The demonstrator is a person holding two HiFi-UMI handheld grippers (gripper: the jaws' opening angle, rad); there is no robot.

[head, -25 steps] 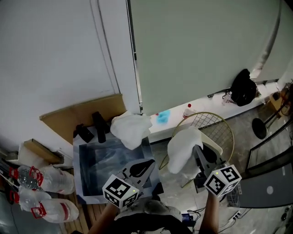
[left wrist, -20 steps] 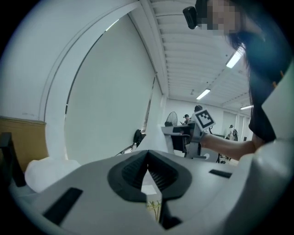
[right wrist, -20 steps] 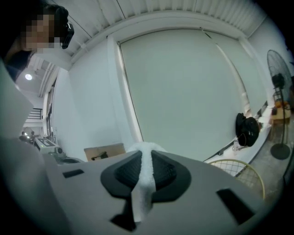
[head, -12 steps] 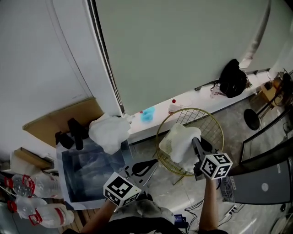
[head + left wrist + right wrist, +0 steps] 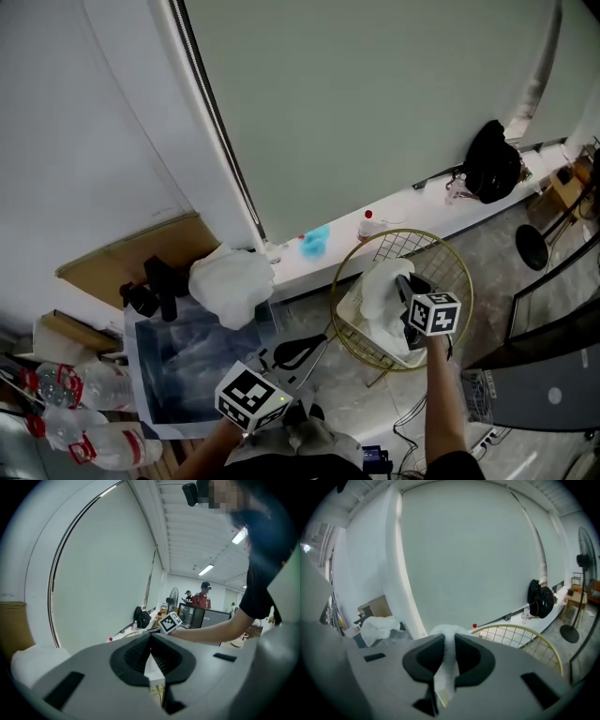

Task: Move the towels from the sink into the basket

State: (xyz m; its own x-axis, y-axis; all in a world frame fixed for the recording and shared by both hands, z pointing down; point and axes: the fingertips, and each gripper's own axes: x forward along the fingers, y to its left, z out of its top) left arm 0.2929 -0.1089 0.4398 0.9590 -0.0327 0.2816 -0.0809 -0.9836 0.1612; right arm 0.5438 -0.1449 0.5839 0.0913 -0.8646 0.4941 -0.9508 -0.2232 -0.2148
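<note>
**A:** Where is the towel?

**B:** One towel (image 5: 379,287) is in the right gripper (image 5: 449,643). The jaws are nearly closed on a fold of the white cloth, which bulges out past their tips. The towel hangs inside the basket (image 5: 417,248), below its gold rim. Under it a pale cloth lies at the bottom, but I cannot tell what that is.

**A:** And the other towel?

**B:** The other towel (image 5: 230,285) is a white heap on the back right corner of the sink (image 5: 178,366), just beside the black tap (image 5: 161,284). Nothing is touching it.

**A:** What about the left gripper?

**B:** The left gripper (image 5: 151,641) is between the sink and the basket, near the sink's front right corner and well apart from both towels. Its jaws are closed tip to tip with nothing in them.

**A:** How does the basket sit against the sink?

**B:** It stands on the floor to the right of the sink, close against a white ledge (image 5: 398,217) that runs along the wall.

**A:** What is on the ledge?

**B:** A small blue thing (image 5: 316,241) is near the sink end. Next comes a bottle (image 5: 367,226) with a red cap, just behind the basket's rim. A black bag (image 5: 494,169) sits farther right.

**A:** Anything else nearby?

**B:** Cardboard (image 5: 112,262) leans behind the sink. Clear plastic jugs (image 5: 84,448) lie at its left.
</note>
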